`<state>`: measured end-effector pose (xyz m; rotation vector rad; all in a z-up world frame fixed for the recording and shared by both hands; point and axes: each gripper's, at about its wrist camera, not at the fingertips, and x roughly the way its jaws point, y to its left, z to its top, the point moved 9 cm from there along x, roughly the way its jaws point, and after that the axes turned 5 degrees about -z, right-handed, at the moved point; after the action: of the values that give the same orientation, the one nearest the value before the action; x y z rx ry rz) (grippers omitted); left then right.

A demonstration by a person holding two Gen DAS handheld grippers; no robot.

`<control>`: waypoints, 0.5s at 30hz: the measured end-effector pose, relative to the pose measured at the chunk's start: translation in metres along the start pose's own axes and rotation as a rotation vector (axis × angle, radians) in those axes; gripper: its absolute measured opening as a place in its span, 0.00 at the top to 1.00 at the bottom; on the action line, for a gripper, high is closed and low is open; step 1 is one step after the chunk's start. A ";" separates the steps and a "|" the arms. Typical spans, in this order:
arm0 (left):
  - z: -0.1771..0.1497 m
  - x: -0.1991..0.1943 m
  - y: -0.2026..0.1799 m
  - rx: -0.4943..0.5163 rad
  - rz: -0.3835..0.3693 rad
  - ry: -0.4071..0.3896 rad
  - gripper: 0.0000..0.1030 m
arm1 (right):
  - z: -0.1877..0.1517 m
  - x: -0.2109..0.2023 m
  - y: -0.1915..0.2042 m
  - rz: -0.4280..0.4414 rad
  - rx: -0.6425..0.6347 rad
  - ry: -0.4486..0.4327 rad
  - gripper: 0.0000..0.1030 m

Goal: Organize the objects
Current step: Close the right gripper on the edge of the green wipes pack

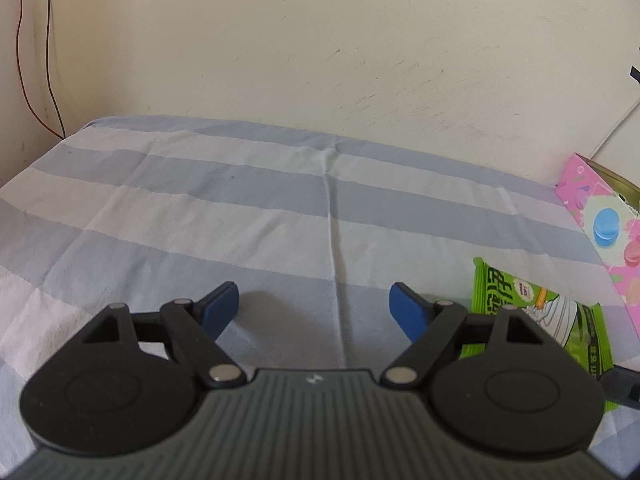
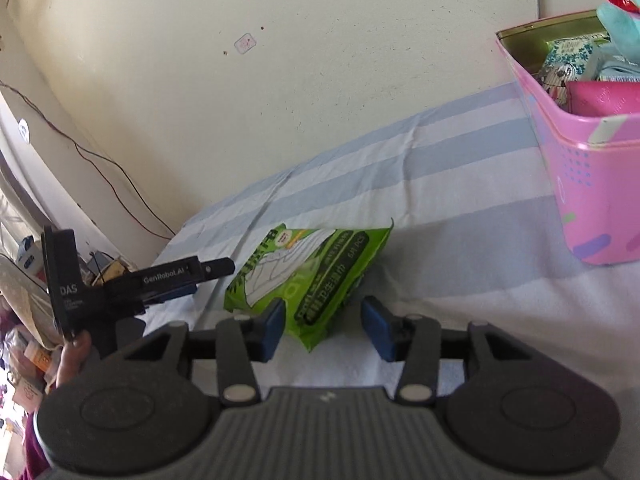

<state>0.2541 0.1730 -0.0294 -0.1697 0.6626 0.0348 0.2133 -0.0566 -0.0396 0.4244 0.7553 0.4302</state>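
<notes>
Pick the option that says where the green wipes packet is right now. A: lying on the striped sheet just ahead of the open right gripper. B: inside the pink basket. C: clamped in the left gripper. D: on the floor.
A: the green wipes packet lies on the striped sheet, its near corner between the spread fingers of the right gripper, apart from the pink basket; the left gripper is open with nothing in it.

The left gripper's body is covering part of the green packet [image 1: 516, 300], while the frame edge is cropping the pink basket [image 1: 608, 224] and blur is obscuring its contents.
</notes>
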 end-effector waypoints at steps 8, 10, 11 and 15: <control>0.003 -0.004 -0.003 -0.007 -0.033 -0.025 0.16 | 0.000 0.002 -0.003 0.014 0.010 0.002 0.54; 0.006 -0.007 -0.006 -0.017 -0.065 -0.047 0.08 | 0.001 0.004 -0.003 0.014 0.011 0.000 0.54; 0.008 -0.008 -0.009 -0.026 -0.093 -0.058 0.08 | 0.001 0.004 -0.002 0.014 0.011 0.000 0.54; 0.009 -0.007 -0.023 -0.056 -0.215 -0.066 0.08 | 0.002 0.007 -0.001 0.014 0.008 -0.002 0.55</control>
<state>0.2559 0.1524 -0.0145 -0.2916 0.5745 -0.1468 0.2196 -0.0544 -0.0431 0.4376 0.7531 0.4398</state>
